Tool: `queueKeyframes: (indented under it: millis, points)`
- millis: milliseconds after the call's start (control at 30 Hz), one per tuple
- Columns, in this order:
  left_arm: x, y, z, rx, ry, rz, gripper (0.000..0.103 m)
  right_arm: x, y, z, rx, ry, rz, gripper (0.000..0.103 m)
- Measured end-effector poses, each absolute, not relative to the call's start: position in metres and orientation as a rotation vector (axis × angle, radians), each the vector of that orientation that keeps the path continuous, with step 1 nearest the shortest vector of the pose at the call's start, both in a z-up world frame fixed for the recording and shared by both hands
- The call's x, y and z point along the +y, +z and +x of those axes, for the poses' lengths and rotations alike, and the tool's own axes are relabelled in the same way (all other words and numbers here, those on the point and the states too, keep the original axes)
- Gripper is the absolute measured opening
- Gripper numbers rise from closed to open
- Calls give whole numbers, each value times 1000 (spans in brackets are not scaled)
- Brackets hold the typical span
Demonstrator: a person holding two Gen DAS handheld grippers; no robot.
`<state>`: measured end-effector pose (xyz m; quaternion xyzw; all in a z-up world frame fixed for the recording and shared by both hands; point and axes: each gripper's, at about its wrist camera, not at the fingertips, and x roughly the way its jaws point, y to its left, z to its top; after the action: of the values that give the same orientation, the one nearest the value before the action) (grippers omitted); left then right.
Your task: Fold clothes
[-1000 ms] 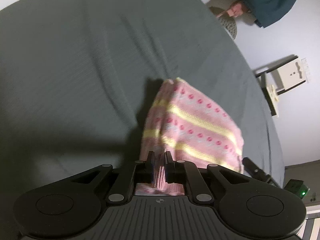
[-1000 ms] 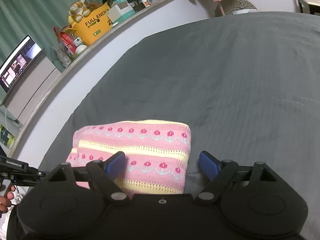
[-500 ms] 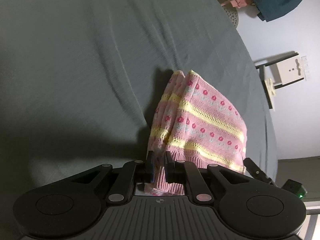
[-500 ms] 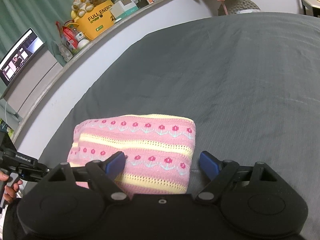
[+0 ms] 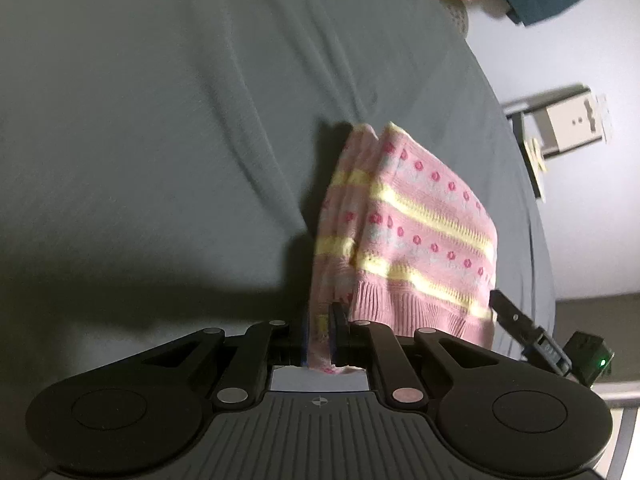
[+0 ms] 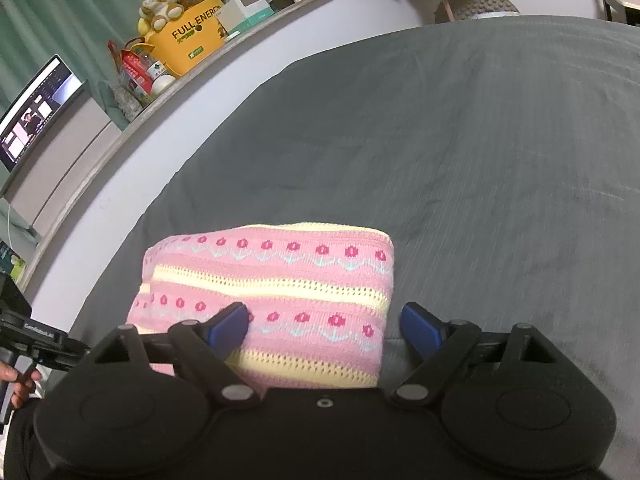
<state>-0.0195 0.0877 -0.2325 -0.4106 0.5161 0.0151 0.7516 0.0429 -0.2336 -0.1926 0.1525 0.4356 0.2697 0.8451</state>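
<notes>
Bottom centre of left wrist view: left gripper [image 5: 320, 330] clamped on the hem of the folded pink knit garment with yellow stripes [image 5: 408, 232], which lies mid-frame on the grey bedsheet [image 5: 160, 140]. Right gripper [image 6: 324, 326] spread wide, hovering above the garment, gripping nothing.

grey bedsheet [image 6: 480, 128] | cluttered shelf [image 6: 240, 36] | green curtain [image 6: 80, 4]

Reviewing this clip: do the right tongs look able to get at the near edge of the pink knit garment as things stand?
Probably yes. The right tongs stand open just over the folded pink knit garment on the grey bedspread, with nothing between them. The left tongs pinch a different corner.
</notes>
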Motion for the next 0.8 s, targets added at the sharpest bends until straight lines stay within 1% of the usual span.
queueKeyframes:
  millis: [200, 333, 533, 667, 700, 733, 800]
  points:
    - [78, -236, 0, 1132, 22, -863, 8, -233, -192, 43, 921, 567, 322, 84]
    - [86, -236, -18, 1075, 3, -930, 8, -231, -192, 44, 921, 568, 321, 84]
    - [81, -234, -17, 1039, -38, -934, 8, -228, -192, 43, 922, 574, 313, 84]
    - [86, -235, -16, 1011, -93, -985, 8, -229, -191, 42, 922, 574, 311, 84]
    - [86, -235, -17, 1003, -105, -990, 21, -228, -191, 42, 922, 574, 311, 84]
    - [87, -233, -20, 989, -110, -982, 43, -228, -191, 42, 922, 574, 310, 84]
    - [88, -230, -25, 967, -118, -967, 64, -228, -190, 42, 920, 575, 307, 84]
